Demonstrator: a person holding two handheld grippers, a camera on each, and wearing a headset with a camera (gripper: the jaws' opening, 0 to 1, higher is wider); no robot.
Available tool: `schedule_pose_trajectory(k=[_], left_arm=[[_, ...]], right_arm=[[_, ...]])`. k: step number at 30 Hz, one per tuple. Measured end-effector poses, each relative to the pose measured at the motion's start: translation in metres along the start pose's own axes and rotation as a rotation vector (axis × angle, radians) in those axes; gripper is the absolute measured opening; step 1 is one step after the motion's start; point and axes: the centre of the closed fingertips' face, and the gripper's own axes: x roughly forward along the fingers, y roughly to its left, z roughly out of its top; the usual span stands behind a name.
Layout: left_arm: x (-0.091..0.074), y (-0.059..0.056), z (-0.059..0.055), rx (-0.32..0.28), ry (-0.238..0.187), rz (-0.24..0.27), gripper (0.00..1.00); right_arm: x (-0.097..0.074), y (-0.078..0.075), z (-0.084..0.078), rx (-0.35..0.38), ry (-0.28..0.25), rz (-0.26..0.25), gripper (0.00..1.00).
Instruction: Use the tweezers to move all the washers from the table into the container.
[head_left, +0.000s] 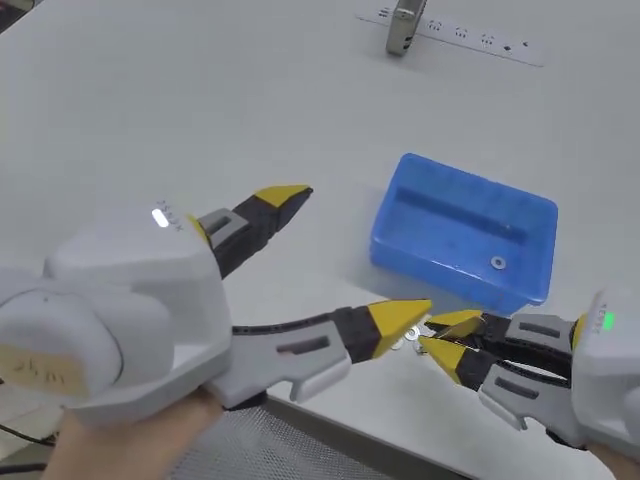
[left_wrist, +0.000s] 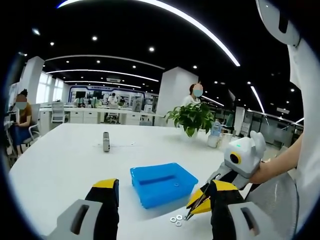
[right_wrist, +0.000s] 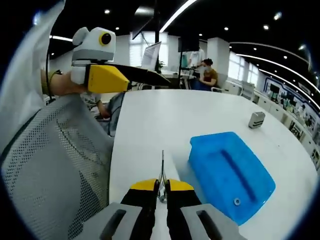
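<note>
Tweezers clamped in right gripper, tips pointing forward along it, left gripper apart

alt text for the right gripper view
The right claw is shut on tweezers that point forward over a white table. To their right sits a blue container with one washer inside.

Container: translucent blue, right of centre.
Washers: silver, near the table's near edge.
Table: plain white.
Left gripper: white body, grey arms, black jaws, yellow tips.
Right gripper: same white, grey, black and yellow; green light.
Tweezers: silver-grey.
Plant: green, far side.
Chair: grey mesh pattern.
</note>
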Motion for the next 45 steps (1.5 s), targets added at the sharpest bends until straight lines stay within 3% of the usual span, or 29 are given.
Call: schedule_pose_trajectory(k=[3, 15, 24, 36, 45], left_arm=[[0.000, 0.000, 0.000, 0.005, 0.001, 0.001, 0.76], [-0.001, 0.001, 0.001, 0.007, -0.006, 0.006, 0.75], [0.000, 0.000, 0.000, 0.010, 0.001, 0.003, 0.75], [0.000, 0.000, -0.001, 0.011, 0.008, 0.000, 0.75], [0.000, 0.000, -0.002, 0.012, 0.012, 0.000, 0.75]], right_arm=[[-0.005, -0.002, 0.005, -0.014, 0.003, -0.004, 0.03], [-0.035, -0.024, 0.052, -0.061, -0.059, -0.029, 0.03], [-0.047, -0.043, 0.076, -0.088, -0.091, -0.050, 0.03], [-0.041, -0.080, 0.076, -0.064, -0.095, -0.106, 0.03], [-0.031, -0.104, 0.055, 0.009, -0.078, -0.134, 0.03]])
